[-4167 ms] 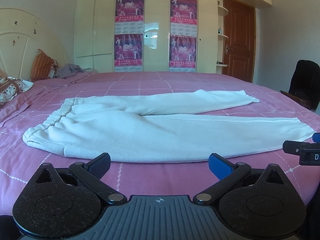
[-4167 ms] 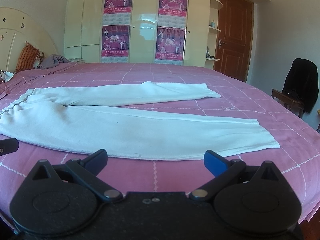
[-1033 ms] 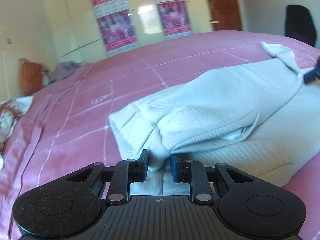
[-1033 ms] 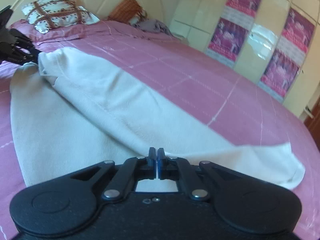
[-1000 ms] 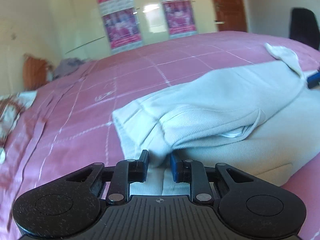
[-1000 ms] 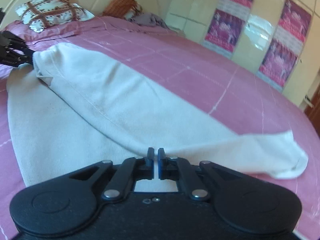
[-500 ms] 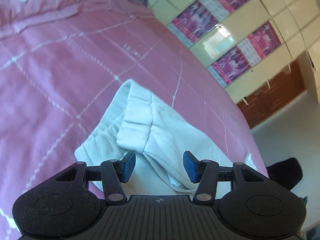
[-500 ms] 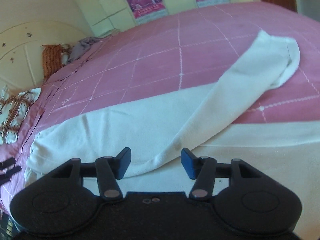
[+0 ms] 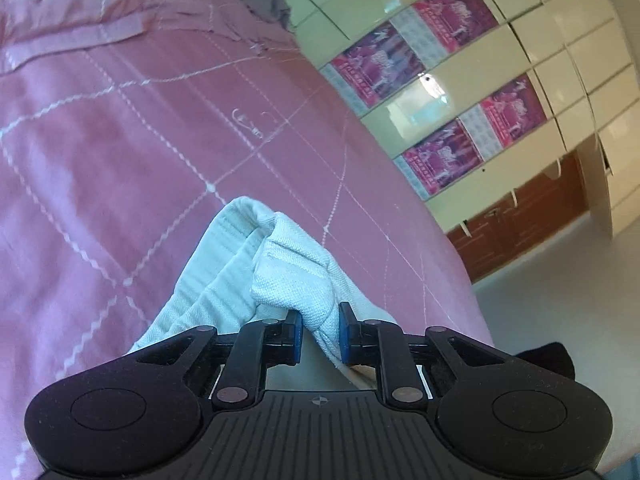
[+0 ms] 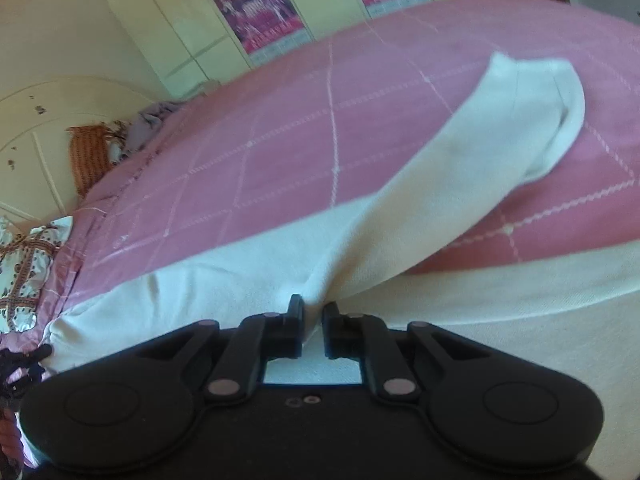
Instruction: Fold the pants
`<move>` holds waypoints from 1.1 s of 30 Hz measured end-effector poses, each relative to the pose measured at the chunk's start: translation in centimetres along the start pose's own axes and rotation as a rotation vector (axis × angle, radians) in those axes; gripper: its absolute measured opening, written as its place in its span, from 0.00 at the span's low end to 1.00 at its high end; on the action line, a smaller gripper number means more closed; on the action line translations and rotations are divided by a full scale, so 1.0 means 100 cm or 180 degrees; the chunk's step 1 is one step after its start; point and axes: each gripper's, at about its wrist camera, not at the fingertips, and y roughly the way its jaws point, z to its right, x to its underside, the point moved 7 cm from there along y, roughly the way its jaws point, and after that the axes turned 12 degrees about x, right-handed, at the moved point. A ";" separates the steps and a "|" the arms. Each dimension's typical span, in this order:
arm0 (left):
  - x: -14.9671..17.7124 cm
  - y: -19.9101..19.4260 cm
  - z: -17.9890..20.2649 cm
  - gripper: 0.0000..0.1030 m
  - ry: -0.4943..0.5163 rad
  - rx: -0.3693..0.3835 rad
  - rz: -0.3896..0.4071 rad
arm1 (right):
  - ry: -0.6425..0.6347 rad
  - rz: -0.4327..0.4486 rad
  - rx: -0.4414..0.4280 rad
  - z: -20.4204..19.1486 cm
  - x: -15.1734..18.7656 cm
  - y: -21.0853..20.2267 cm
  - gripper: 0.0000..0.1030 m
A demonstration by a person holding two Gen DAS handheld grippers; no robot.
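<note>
**Both grippers pinched on white pants, leg-over-leg fold pending**

Pink quilted bed (image 9: pixel 120 152) filled most of both views; cream wardrobe with posters (image 9: pixel 440 92) sat upper right in the left wrist view and along the top in the right wrist view. The white pants (image 10: pixel 360 240) lay across the bed, long axis running from lower left to upper right of the right wrist frame: waistband end at lower left, the far leg's cuff (image 10: pixel 536 112) at upper right, curling off the cover. The near leg spread flat along the right and bottom edge of that frame.

Left gripper (image 9: pixel 320 334), bottom centre of its frame, was clamped on a bunched fold of the waistband (image 9: pixel 280 264); the cloth rose straight ahead of the jaws toward frame centre. Right gripper (image 10: pixel 313 320), bottom centre of its frame, had its jaws closing, a ridge of the far leg's fabric already pinched between them, with that leg stretching away up and right.

Judgement: the coming move turns on carrying the far leg toward the near leg. Each gripper sat on its own end of the long axis, the left nearer the waist, the right nearer the cuffs. The free cuff could trail or twist.
</note>
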 end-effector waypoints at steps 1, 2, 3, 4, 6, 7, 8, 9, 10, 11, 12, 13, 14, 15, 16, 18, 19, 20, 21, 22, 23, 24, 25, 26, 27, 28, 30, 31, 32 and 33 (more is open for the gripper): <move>-0.001 -0.007 0.003 0.17 0.0083 -0.0018 -0.0057 | -0.0058 0.0082 -0.0066 0.000 0.002 -0.016 0.08; 0.001 -0.015 0.003 0.17 0.0150 -0.0051 -0.0133 | -0.0101 0.0120 -0.0120 -0.001 0.007 -0.028 0.08; 0.003 -0.020 -0.001 0.17 0.0201 -0.0108 -0.0215 | -0.0152 0.0138 -0.0167 -0.001 0.015 -0.040 0.08; 0.007 -0.022 -0.007 0.17 0.0265 -0.0215 -0.0314 | -0.0209 0.0133 -0.0172 -0.001 0.026 -0.047 0.08; 0.019 -0.021 -0.030 0.17 0.0264 -0.0450 -0.0544 | -0.0278 0.0010 -0.0141 0.001 0.052 -0.047 0.09; 0.024 -0.019 -0.038 0.17 0.0202 -0.0454 -0.0584 | -0.0319 -0.0080 -0.0101 0.001 0.065 -0.040 0.09; 0.024 -0.017 -0.040 0.17 0.0148 -0.0446 -0.0571 | -0.0336 -0.0183 -0.0049 0.000 0.075 -0.030 0.09; 0.023 -0.017 -0.037 0.17 0.0167 -0.0463 -0.0567 | -0.0308 -0.0255 0.0007 0.002 0.082 -0.023 0.09; 0.020 -0.017 -0.031 0.17 0.0244 -0.0489 -0.0573 | -0.0239 -0.0266 0.0005 0.003 0.082 -0.020 0.09; 0.019 -0.020 -0.024 0.17 0.0306 -0.0486 -0.0542 | -0.0187 -0.0264 0.0000 0.004 0.081 -0.021 0.09; 0.015 -0.023 -0.016 0.17 0.0342 -0.0445 -0.0505 | -0.0165 -0.0246 -0.0003 0.003 0.078 -0.025 0.09; 0.011 -0.027 -0.009 0.17 0.0401 -0.0426 -0.0476 | -0.0159 -0.0207 -0.0024 0.004 0.076 -0.032 0.09; 0.008 -0.032 -0.004 0.17 0.0483 -0.0418 -0.0455 | -0.0165 -0.0170 -0.0050 0.002 0.073 -0.039 0.09; 0.006 -0.036 -0.002 0.17 0.0540 -0.0433 -0.0451 | -0.0172 -0.0138 -0.0087 0.000 0.072 -0.047 0.09; 0.006 -0.037 -0.002 0.17 0.0579 -0.0467 -0.0478 | -0.0169 -0.0127 -0.0122 -0.001 0.070 -0.052 0.09; 0.014 -0.037 -0.014 0.17 0.0597 -0.0602 -0.0597 | -0.0172 -0.0154 -0.0131 -0.003 0.074 -0.054 0.09; 0.020 -0.034 -0.021 0.17 0.0609 -0.0673 -0.0670 | -0.0188 -0.0199 -0.0104 -0.001 0.079 -0.049 0.09; 0.026 -0.034 -0.030 0.17 0.0556 -0.0678 -0.0659 | -0.0168 -0.0282 -0.0060 0.000 0.085 -0.041 0.09; 0.030 -0.036 -0.034 0.17 0.0475 -0.0651 -0.0587 | -0.0120 -0.0381 -0.0034 0.005 0.092 -0.035 0.10; 0.030 -0.039 -0.033 0.18 0.0454 -0.0652 -0.0525 | -0.0077 -0.0400 -0.0049 0.012 0.097 -0.036 0.10; 0.030 -0.042 -0.030 0.18 0.0444 -0.0687 -0.0468 | -0.0060 -0.0395 -0.0055 0.012 0.096 -0.037 0.14; 0.030 -0.046 -0.028 0.18 0.0427 -0.0753 -0.0433 | -0.0029 -0.0376 -0.0058 0.013 0.093 -0.043 0.26; 0.031 -0.053 -0.021 0.18 0.0459 -0.0808 -0.0377 | -0.0010 -0.0295 -0.0027 0.015 0.086 -0.051 0.31; 0.032 -0.059 -0.012 0.18 0.0543 -0.0857 -0.0261 | -0.0035 -0.0162 0.0000 0.016 0.079 -0.063 0.38; 0.030 -0.066 -0.001 0.18 0.0639 -0.0894 -0.0134 | -0.0079 -0.0023 0.0016 0.017 0.071 -0.074 0.45; 0.029 -0.070 0.011 0.18 0.0750 -0.0919 -0.0033 | -0.0129 0.0098 0.0061 0.019 0.063 -0.082 0.48; 0.031 -0.064 0.032 0.18 0.0986 -0.0969 -0.0001 | -0.0206 0.0204 0.0207 0.024 0.045 -0.085 0.51; 0.035 -0.055 0.040 0.18 0.1113 -0.1002 -0.0082 | -0.0220 0.0211 0.0285 0.026 0.036 -0.079 0.51; 0.039 -0.042 0.046 0.18 0.1259 -0.1045 -0.0193 | -0.0230 0.0200 0.0360 0.029 0.027 -0.072 0.51; 0.045 -0.029 0.049 0.18 0.1359 -0.1095 -0.0300 | -0.0262 0.0176 0.0472 0.030 0.019 -0.062 0.52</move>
